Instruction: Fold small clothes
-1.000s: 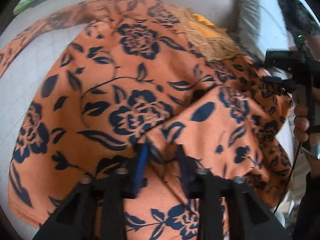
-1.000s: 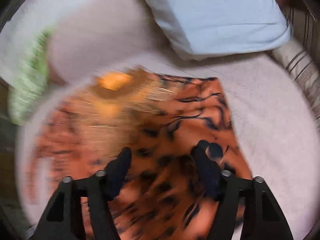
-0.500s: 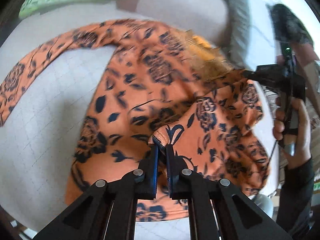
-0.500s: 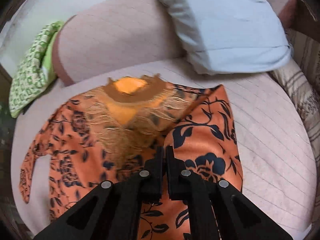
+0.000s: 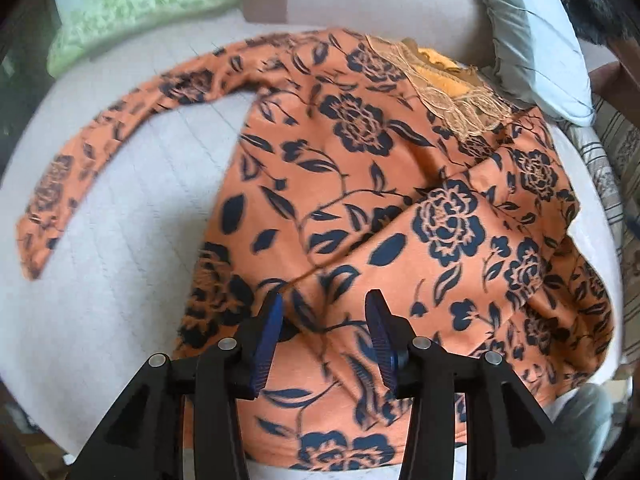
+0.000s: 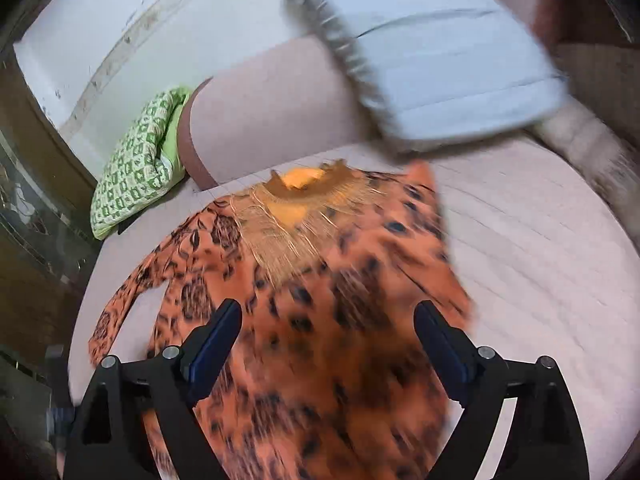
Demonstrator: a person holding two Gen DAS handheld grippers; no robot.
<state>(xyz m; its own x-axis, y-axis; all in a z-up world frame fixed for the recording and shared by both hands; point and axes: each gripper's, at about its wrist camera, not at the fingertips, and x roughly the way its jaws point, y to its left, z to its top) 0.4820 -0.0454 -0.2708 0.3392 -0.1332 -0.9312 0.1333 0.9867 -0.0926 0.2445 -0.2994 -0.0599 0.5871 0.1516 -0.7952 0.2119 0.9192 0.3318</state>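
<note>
Both hand-held grippers have let go since half a second ago, when each was pinched on a fold of the orange floral top: the left hand-held gripper [image 5: 325, 322] now has its blue-padded fingers [image 5: 267, 340] apart over the cloth, and the right hand-held gripper [image 6: 328, 344] has its fingers spread wider still, with nothing between them. Directly under and ahead of the left hand-held gripper lies the orange floral top [image 5: 360, 200], spread on the pale quilted bed [image 5: 120, 240]; its right side is folded inward so that a diagonal edge runs from just ahead of the fingers toward the far right. Beyond the left finger and out to the left, one long sleeve [image 5: 100, 140] stretches flat across the bed, unfolded. Farther ahead sits the lace-trimmed neckline [image 5: 448, 88], with a yellow-orange lining showing inside it. In the right wrist view the same top [image 6: 320, 320] fills the space between and below the fingers, blurred by motion, its neckline [image 6: 296, 200] farther off. Past the garment, to the far left, rests a green patterned cushion [image 6: 136, 176], and to the far right a pale blue pillow [image 6: 440, 60].
</note>
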